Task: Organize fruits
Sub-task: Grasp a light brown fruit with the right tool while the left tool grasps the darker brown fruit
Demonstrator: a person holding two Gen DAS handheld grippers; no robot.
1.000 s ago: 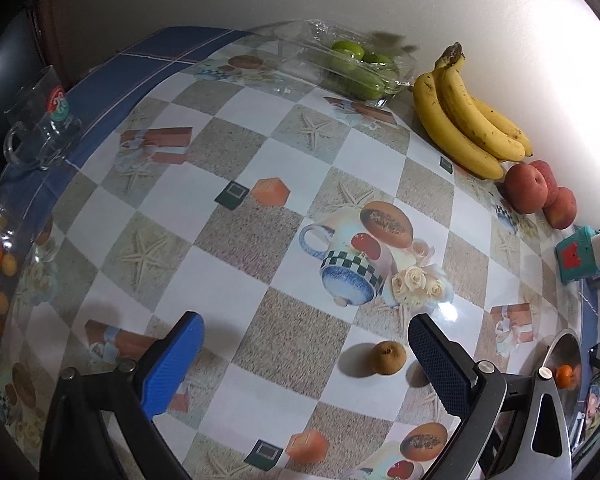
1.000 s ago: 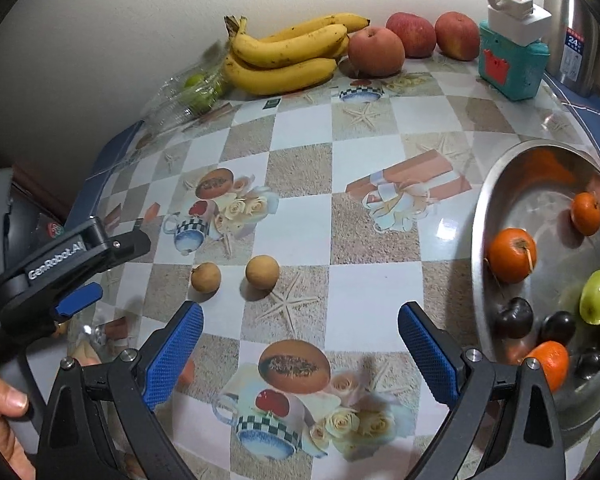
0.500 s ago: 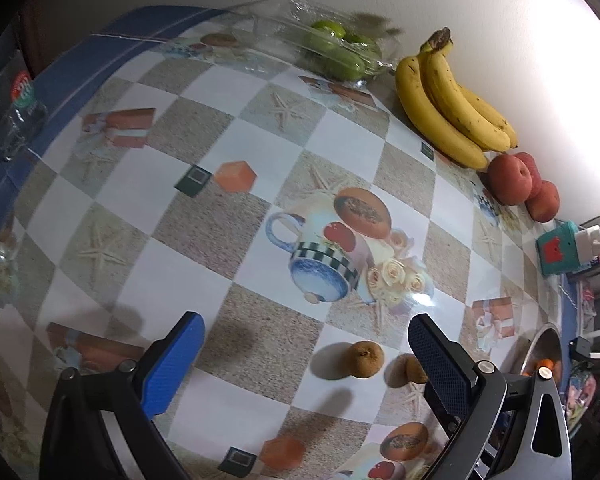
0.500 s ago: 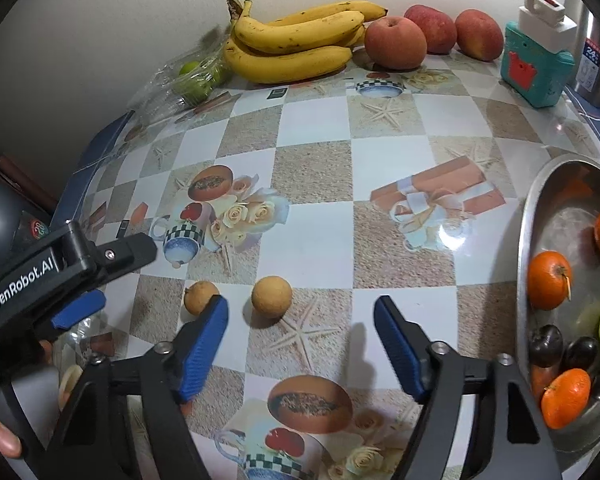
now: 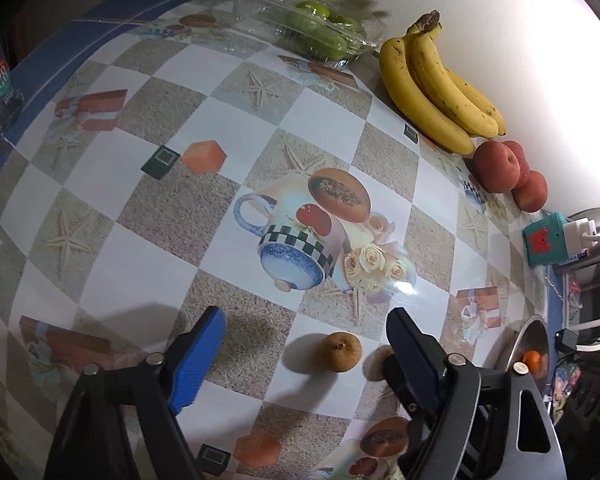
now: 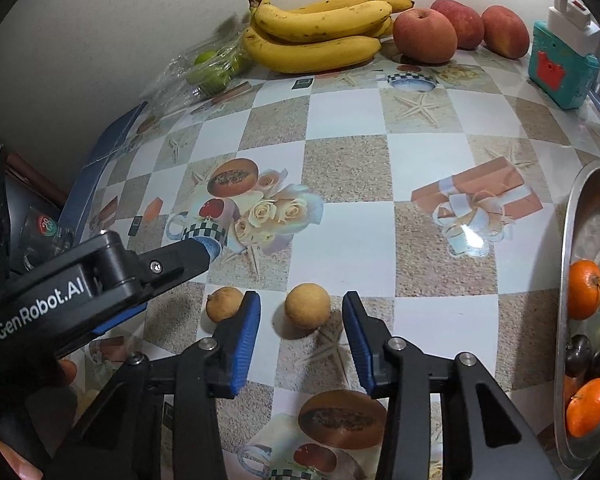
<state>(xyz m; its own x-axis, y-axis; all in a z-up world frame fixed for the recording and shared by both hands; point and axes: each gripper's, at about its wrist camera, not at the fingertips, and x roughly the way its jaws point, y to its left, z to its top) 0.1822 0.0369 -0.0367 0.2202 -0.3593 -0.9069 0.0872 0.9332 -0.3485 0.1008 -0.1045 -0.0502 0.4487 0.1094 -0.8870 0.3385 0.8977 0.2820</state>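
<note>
My right gripper (image 6: pixel 302 330) is half open around a round brown fruit (image 6: pixel 307 306) on the surface (image 6: pixel 348 168), not touching it. My left gripper (image 5: pixel 306 354) is wide open near the second fruit (image 5: pixel 342 352).

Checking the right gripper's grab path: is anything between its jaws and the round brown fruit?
Nothing visible. The round brown fruit sits in the gap of the right gripper, jaws open either side. The second brown fruit lies outside the left jaw.
</note>
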